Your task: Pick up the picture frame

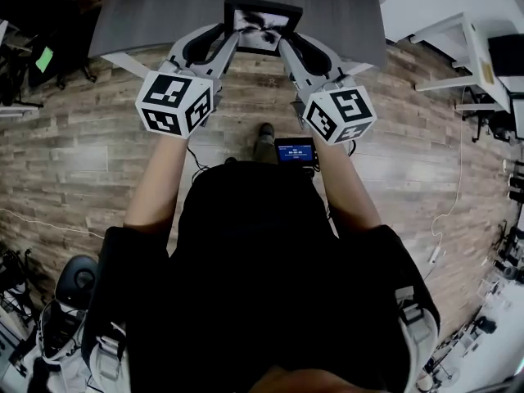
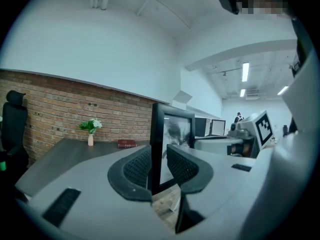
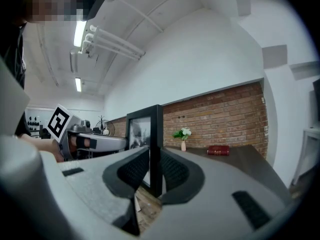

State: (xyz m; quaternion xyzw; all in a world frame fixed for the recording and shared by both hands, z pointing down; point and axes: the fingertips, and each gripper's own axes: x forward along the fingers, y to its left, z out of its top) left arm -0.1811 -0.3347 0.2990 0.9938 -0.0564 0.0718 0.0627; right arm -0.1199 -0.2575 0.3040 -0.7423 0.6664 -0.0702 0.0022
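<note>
The black picture frame [image 1: 262,24] stands upright in the air between the two grippers, at the near edge of the grey counter [image 1: 147,15]. The left gripper [image 1: 229,41] is clamped on its left edge and the right gripper [image 1: 286,47] on its right edge, with pads pressing front and back.

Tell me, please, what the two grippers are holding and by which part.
The picture frame is held by both: the left gripper clamps its left side edge, the right gripper its right side edge.

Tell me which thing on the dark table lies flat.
The red book; the vase with flowers beside it stands upright.
</note>
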